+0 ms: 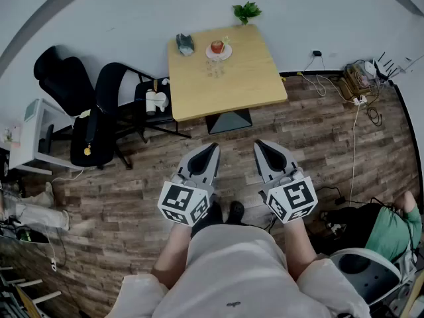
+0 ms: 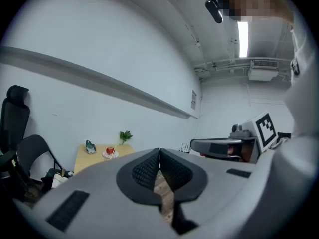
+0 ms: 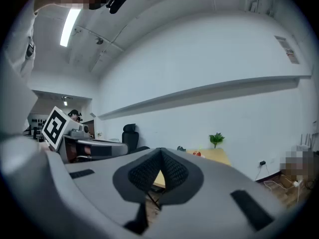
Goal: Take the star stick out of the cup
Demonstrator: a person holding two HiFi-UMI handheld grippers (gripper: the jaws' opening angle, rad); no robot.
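Head view, red cup (image 1: 217, 46) (distant), pale stick (image 1: 225, 42)

Wooden table (image 1: 242, 85) — on it a white plate (image 1: 226, 55) with red cup (image 1: 217, 46), grey-blue object (image 1: 185, 44)

Left tongs (image 1: 212, 148) and right tongs (image 1: 260, 144) are held side by side before the person's waist, pointing forward and slightly down, each with jaws pressed together on nothing
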